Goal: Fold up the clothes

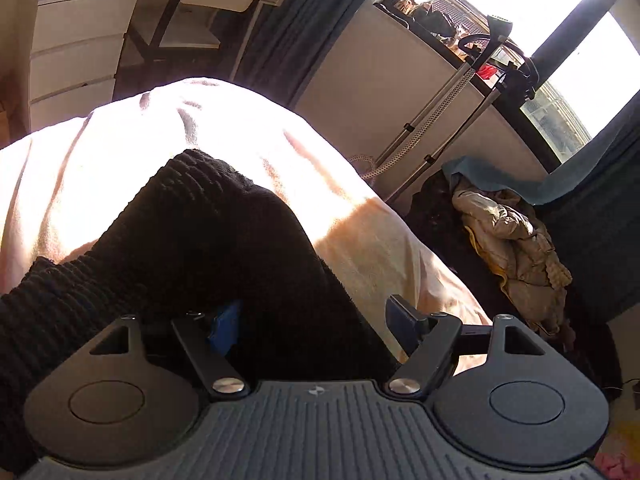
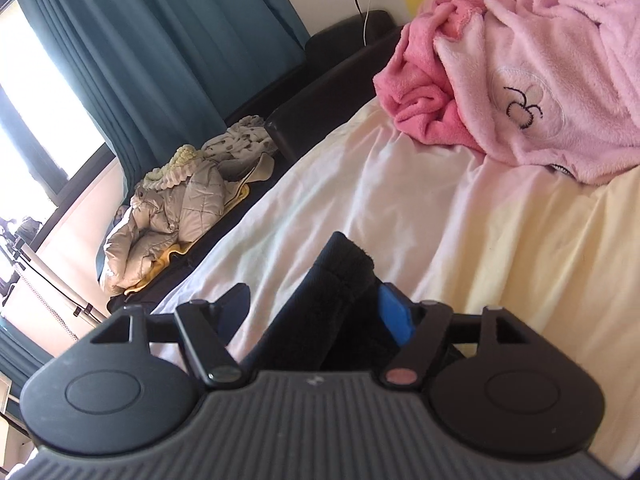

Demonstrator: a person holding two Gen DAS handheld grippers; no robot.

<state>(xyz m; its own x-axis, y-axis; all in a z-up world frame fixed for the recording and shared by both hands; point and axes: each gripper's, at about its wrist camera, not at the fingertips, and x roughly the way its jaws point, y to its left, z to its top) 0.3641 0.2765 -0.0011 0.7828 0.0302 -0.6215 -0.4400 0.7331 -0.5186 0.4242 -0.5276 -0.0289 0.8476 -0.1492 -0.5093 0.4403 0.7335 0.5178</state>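
Black ribbed knit garment point(image 1: 192, 232) is lying on a cream sheet point(image 1: 120, 168) that is glowing white in sunlight. Teal curtains point(image 2: 160, 48) are hanging behind. Pale pink fleece robe point(image 2: 560, 92) (black embroidered motif on a round patch) is overlapping a deeper pink fleece point(image 2: 424, 92). Beige quilted jacket point(image 2: 176, 212) is showing yellow lining. Blue pads point(image 2: 394, 316) are lining the black right gripper point(image 2: 316, 312).

The bed point(image 2: 460, 208) is spread with a pale cream sheet point(image 1: 132, 160), lit bright by the window; a black knitted garment point(image 1: 192, 240) lies on it, nearest the cameras; a heap of pink fleece clothes point(image 2: 520, 92) sits further up the bed, well apart from it.
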